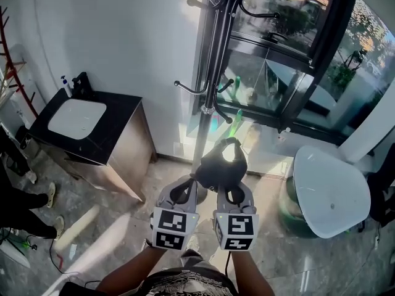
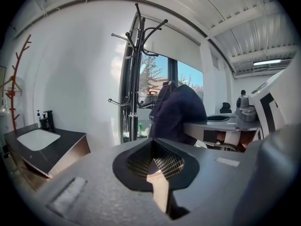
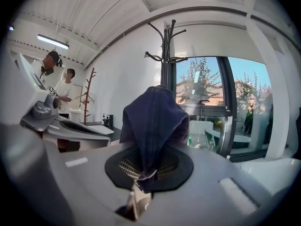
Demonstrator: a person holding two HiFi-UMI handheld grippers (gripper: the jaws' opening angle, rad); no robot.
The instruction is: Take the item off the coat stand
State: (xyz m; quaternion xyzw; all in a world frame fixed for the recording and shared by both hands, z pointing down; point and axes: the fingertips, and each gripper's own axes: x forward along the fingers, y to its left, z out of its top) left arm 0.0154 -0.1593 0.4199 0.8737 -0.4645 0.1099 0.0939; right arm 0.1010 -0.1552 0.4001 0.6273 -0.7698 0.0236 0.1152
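Note:
A dark navy cap (image 1: pixel 219 165) hangs from my right gripper (image 1: pixel 226 189), which is shut on a fold of it, well clear of the black coat stand (image 1: pixel 213 73). In the right gripper view the cap (image 3: pixel 155 121) rises from the pinched jaws of the right gripper (image 3: pixel 142 174), with the coat stand (image 3: pixel 167 55) behind it. My left gripper (image 1: pixel 190 187) is right beside it, its tip against the cap's left edge. In the left gripper view the left gripper (image 2: pixel 156 166) has its jaws together with nothing between them, and the cap (image 2: pixel 178 109) is to the right of the coat stand (image 2: pixel 134 79).
A black-topped cabinet (image 1: pixel 117 113) with a white basin stands at the left wall. A white round table (image 1: pixel 330 193) is at the right, below the dark-framed window (image 1: pixel 296 48). A person's feet (image 1: pixel 43 196) show at the left edge, and two people (image 3: pixel 56 79) stand further back.

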